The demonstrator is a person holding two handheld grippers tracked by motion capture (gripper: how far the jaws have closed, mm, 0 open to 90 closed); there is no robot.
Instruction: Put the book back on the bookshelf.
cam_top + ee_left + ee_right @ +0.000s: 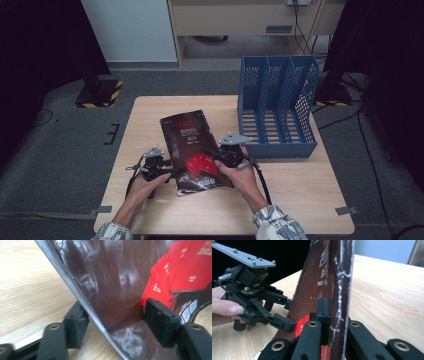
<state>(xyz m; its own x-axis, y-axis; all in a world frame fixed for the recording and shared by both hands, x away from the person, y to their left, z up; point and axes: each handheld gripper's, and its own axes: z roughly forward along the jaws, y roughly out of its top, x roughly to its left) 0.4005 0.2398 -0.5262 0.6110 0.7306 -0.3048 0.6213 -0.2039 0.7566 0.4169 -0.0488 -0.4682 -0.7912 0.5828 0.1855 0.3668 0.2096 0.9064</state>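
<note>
While the right gripper (329, 322) was clamped on the dark book's (192, 150) edge above the table (300, 195), the left gripper (117, 325) straddled its opposite edge half-open, needing closure before lifting toward the blue file rack (277, 107).

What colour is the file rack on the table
Blue file rack, clearest in the high view.

High overhead view; gripper views share book (192, 150) closely.
</note>
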